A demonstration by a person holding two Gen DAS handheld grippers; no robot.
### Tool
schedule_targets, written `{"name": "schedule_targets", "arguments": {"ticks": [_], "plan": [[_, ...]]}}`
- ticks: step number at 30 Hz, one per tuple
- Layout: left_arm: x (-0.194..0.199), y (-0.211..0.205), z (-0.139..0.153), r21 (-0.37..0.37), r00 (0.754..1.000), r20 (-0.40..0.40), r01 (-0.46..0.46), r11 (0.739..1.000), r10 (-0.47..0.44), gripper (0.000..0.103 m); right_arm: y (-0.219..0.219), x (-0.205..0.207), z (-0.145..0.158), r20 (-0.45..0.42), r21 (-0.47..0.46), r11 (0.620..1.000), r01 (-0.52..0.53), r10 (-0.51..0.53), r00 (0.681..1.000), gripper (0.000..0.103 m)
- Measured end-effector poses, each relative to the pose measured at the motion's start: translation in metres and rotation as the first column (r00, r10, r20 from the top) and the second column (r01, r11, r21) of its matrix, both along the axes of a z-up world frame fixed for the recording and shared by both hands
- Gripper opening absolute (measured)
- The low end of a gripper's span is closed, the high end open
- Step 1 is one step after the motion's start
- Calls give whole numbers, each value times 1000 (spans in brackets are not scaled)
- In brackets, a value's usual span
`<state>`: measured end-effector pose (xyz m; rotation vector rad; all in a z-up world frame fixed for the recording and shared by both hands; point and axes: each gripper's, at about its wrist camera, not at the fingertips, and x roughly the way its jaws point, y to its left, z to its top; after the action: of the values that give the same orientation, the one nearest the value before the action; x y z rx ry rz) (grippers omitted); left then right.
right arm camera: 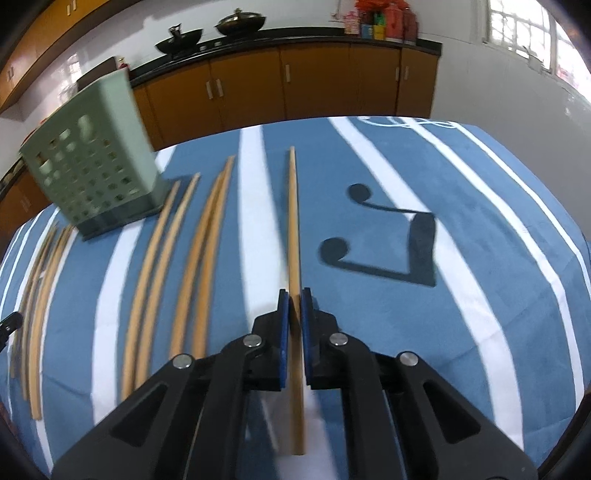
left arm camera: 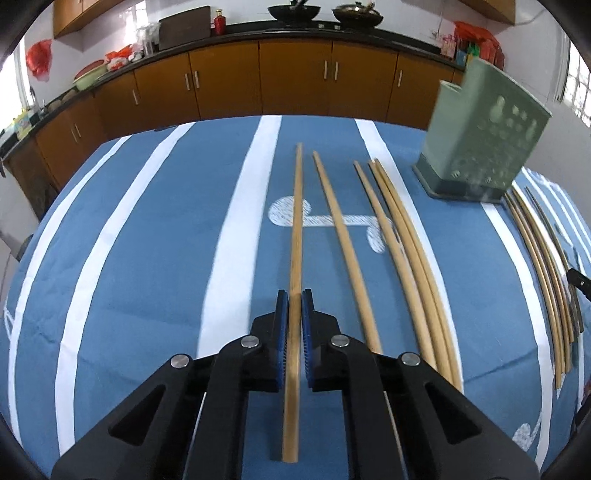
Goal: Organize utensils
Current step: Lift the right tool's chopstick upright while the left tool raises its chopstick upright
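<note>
My left gripper [left arm camera: 295,299] is shut on a light wooden chopstick [left arm camera: 296,221] that points away over the blue striped tablecloth. Several more chopsticks [left arm camera: 391,240] lie in a row to its right, and darker ones [left arm camera: 535,251] lie past the green perforated utensil holder [left arm camera: 484,133] at the far right. My right gripper [right arm camera: 294,299] is shut on another wooden chopstick [right arm camera: 293,221]. Several chopsticks [right arm camera: 177,251] lie to its left, and the green holder [right arm camera: 92,166] stands at the far left.
The table wears a blue cloth with white stripes [left arm camera: 147,240] and music-note prints [right arm camera: 388,236]. Brown kitchen cabinets [left arm camera: 295,77] with woks on the counter run behind the table. A window [right arm camera: 517,29] is at the right.
</note>
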<state>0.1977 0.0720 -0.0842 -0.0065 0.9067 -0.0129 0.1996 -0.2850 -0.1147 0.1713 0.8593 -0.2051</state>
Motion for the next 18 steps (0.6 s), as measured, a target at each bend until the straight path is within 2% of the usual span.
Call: {"name": "schedule_targets", "arguments": {"ticks": [5, 18], "plan": [[-4, 6, 0, -38, 1000, 21, 19, 999, -19, 8, -5, 1, -2, 12, 7, 1000, 9, -9, 1000, 8], [-22, 3, -2, 2, 999, 21, 35, 999, -35, 9, -3, -17, -3, 8, 11, 1000, -6, 6, 1000, 11]]}}
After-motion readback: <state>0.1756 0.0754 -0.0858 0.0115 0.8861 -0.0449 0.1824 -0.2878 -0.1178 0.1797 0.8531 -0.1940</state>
